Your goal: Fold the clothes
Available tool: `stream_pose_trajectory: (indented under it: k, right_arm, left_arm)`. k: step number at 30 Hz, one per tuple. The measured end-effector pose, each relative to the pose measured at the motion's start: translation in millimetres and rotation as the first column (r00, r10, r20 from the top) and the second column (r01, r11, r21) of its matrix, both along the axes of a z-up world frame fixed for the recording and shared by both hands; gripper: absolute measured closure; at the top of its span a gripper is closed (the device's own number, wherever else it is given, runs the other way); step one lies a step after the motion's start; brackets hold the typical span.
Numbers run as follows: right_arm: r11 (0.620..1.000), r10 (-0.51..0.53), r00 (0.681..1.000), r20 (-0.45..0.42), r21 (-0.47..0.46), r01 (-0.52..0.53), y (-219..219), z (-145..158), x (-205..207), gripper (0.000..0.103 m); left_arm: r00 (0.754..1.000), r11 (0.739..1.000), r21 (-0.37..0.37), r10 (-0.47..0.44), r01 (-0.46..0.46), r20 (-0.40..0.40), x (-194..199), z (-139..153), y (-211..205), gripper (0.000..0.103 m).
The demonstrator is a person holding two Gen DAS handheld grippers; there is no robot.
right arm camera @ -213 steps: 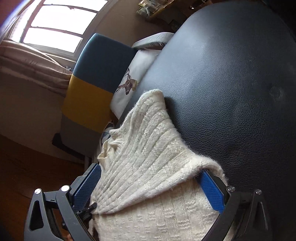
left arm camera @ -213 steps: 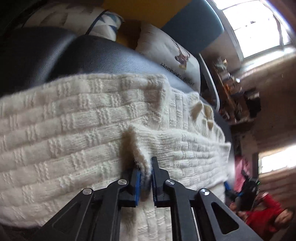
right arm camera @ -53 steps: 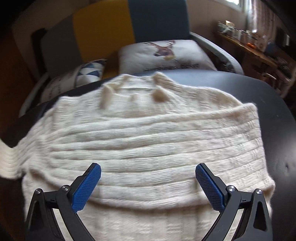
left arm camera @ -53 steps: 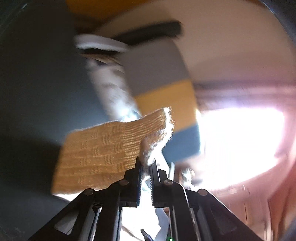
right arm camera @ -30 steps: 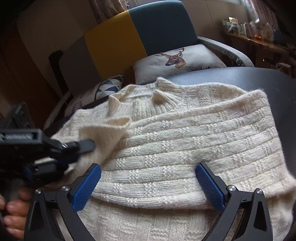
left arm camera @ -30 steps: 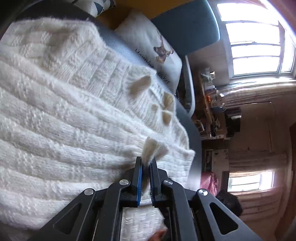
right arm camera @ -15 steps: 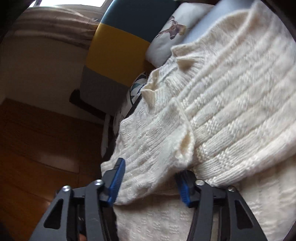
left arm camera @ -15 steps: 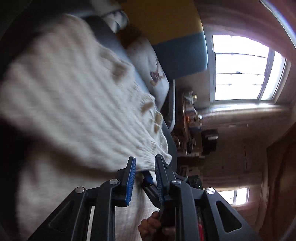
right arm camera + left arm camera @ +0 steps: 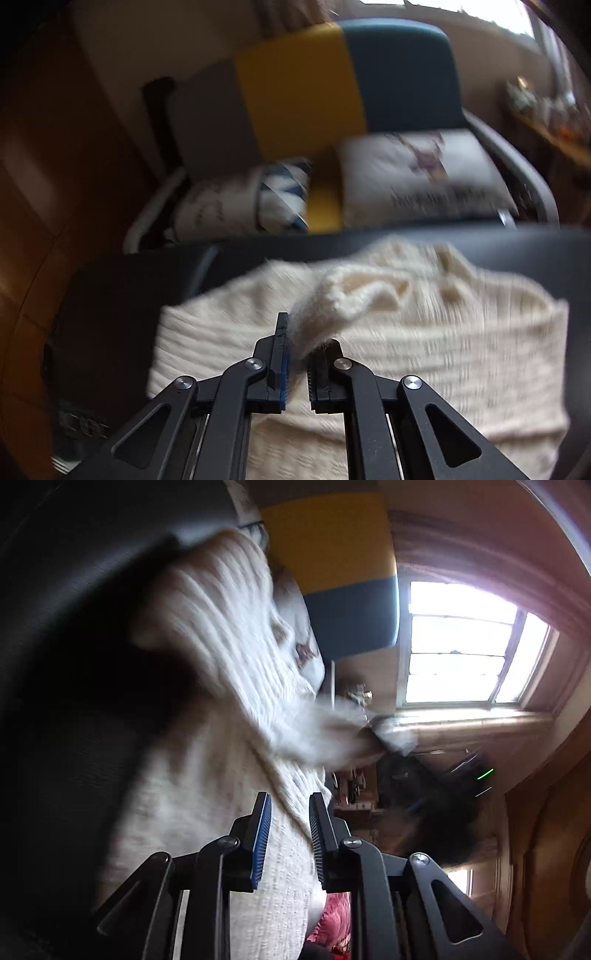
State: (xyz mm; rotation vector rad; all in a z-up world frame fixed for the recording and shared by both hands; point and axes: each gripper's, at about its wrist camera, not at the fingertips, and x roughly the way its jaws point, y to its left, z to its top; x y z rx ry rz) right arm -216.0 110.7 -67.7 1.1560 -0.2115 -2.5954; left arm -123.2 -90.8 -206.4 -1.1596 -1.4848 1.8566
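Note:
A cream knitted sweater (image 9: 443, 350) lies on a black padded table (image 9: 110, 295), with its collar toward the far edge. My right gripper (image 9: 301, 350) is shut on the sweater's sleeve cuff (image 9: 351, 291), which rises from between the fingers and curls over the body of the sweater. In the left wrist view the sweater (image 9: 229, 664) is blurred by motion. My left gripper (image 9: 290, 801) stands open at its near edge, with knit showing behind the gap and nothing pinched. The black table (image 9: 74, 627) fills the left of that view.
Behind the table stands a grey, yellow and teal chair (image 9: 303, 92) with a deer pillow (image 9: 424, 177) and a triangle-patterned pillow (image 9: 280, 199). Wooden floor lies to the left. A bright window (image 9: 461, 646) and cluttered shelves are at the right.
My left gripper has let go of the sleeve cuff and opened. My right gripper, wide open a second ago, has shut on that cuff and holds it up over the sweater.

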Motion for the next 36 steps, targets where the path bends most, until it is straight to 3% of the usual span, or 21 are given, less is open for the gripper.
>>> stream_pose_trajectory:
  k: [7,9,12,15,19,21,25,27,30,32,36]
  right_arm:
    - [0.994,0.109,0.982,-0.155,0.018,-0.108,-31.4,98.9,-11.2,0.095]
    - [0.995,0.098,0.978,-0.185,0.010,-0.098,-22.2,115.0,-11.7,0.095]
    - [0.998,0.049,0.976,-0.214,-0.015,-0.053,11.0,121.7,-6.6,0.095]
    - [0.996,-0.046,0.984,-0.171,-0.085,0.031,65.2,90.7,-4.9,0.095]
    - [0.959,-0.211,0.977,0.037,-0.185,0.214,147.5,-17.0,2.4,0.095]
    - [0.937,-0.247,0.965,0.092,-0.232,0.262,165.5,-53.1,13.8,0.095]
    - [0.878,-0.308,0.929,0.206,-0.316,0.361,201.3,-125.0,36.5,0.094]
    - [0.841,-0.332,0.906,0.265,-0.351,0.411,219.2,-161.0,47.9,0.094]
    - [0.736,-0.317,0.909,0.272,-0.533,0.417,236.1,-169.2,59.3,0.086]
    - [0.655,-0.305,0.912,0.274,-0.636,0.409,246.1,-171.8,63.4,0.061]
    - [0.516,-0.331,0.904,0.269,-0.751,0.413,257.3,-172.5,66.8,0.047]
  left_arm:
    - [0.992,0.992,0.032,0.122,-0.123,0.030,-44.3,-0.3,7.3,0.084]
    - [0.983,0.983,0.026,0.179,-0.180,0.044,-58.7,1.3,0.6,0.084]
    - [0.959,0.960,-0.056,0.277,-0.274,0.064,-70.9,3.2,-18.5,0.084]
    - [0.950,0.950,-0.126,0.299,-0.286,0.096,-70.2,-4.2,-30.9,0.084]
    - [0.950,0.945,-0.192,0.291,-0.266,0.115,-66.8,-14.9,-38.9,0.084]
    - [0.957,0.947,-0.211,0.269,-0.243,0.108,-64.7,-19.8,-37.8,0.086]
    - [0.969,0.957,-0.206,0.227,-0.204,0.099,-61.1,-17.1,-31.8,0.085]
    - [0.972,0.967,-0.154,0.219,-0.204,0.086,-57.6,-13.3,-30.7,0.083]
    - [0.971,0.971,-0.072,0.232,-0.229,0.048,-48.2,-7.0,-30.0,0.077]
    - [0.968,0.968,-0.047,0.249,-0.248,0.029,-40.5,-1.7,-30.6,0.074]
    - [0.966,0.968,-0.023,0.252,-0.251,0.062,-45.9,-1.4,-23.2,0.063]
